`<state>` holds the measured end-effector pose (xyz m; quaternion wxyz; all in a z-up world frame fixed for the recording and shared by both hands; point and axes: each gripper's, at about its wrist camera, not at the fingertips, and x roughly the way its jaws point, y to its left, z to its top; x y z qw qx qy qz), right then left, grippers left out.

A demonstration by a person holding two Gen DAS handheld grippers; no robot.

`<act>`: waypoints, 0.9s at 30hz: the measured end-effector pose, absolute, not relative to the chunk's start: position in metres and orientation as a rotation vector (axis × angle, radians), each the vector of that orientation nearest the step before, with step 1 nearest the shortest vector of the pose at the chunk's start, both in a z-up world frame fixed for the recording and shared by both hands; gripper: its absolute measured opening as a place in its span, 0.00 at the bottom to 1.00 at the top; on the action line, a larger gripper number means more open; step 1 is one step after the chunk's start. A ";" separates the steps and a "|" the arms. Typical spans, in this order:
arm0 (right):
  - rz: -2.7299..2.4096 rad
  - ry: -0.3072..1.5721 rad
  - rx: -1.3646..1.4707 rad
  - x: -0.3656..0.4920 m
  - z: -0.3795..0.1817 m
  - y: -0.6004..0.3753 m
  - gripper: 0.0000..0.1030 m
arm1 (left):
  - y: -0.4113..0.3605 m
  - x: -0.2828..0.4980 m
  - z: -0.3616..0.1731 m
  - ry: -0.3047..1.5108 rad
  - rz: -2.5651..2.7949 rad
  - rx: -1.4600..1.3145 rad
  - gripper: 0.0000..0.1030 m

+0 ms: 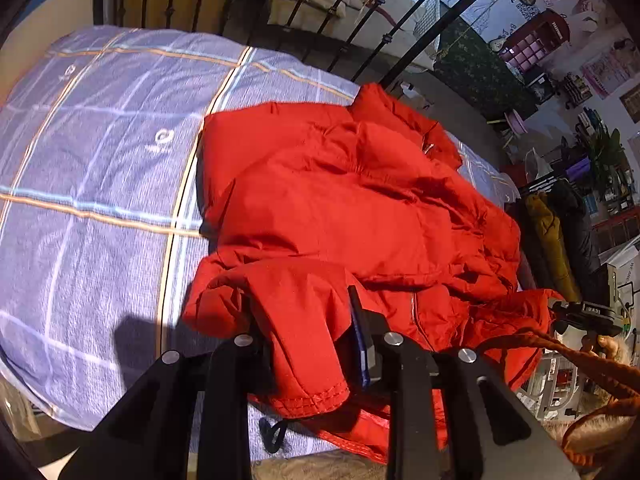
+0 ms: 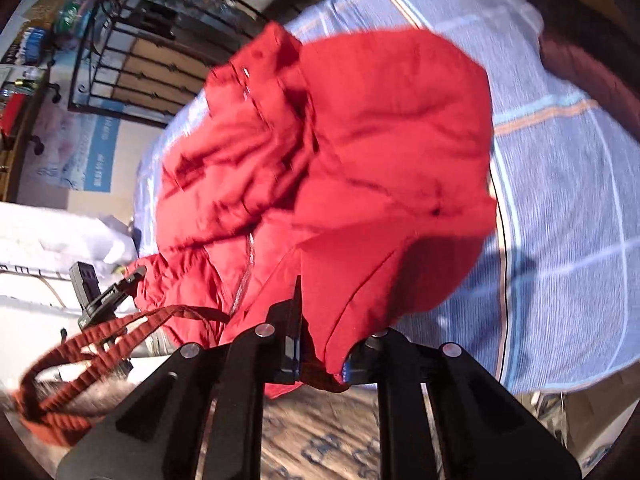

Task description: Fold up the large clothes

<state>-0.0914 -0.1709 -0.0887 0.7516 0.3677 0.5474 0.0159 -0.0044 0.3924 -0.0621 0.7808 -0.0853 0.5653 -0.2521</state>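
Note:
A large red padded jacket [image 1: 340, 208] lies crumpled on a bed with a blue checked sheet [image 1: 100, 152]. My left gripper [image 1: 308, 344] is shut on the jacket's near hem, and red fabric drapes over its fingers. In the right wrist view the same jacket [image 2: 340, 140] fills the middle. My right gripper [image 2: 324, 356] is shut on another part of the hem, lifted a little above the sheet [image 2: 560, 200]. The silver zipper [image 2: 248, 264] runs down the jacket's left side.
A black metal bed frame [image 1: 360, 20] stands behind the bed. Dark clothes [image 1: 560, 240] and cluttered shelves sit at the right. A tripod clamp [image 2: 96, 296] and a rust-red knitted strap [image 2: 80, 344] are at the lower left. A patterned rug [image 2: 320, 432] lies below.

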 end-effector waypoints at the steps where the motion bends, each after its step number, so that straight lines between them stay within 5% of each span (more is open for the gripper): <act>1: 0.031 1.181 0.802 -0.086 -0.085 -0.172 0.13 | 0.390 0.005 -0.057 1.206 -0.546 -0.176 0.25; 14: -0.050 0.980 0.878 0.000 -0.043 -0.228 0.13 | 0.350 0.115 -0.010 1.078 -0.474 -0.156 0.23; 27: -0.230 0.968 0.972 0.081 -0.061 -0.266 0.13 | 0.301 0.205 -0.034 1.125 -0.330 -0.081 0.23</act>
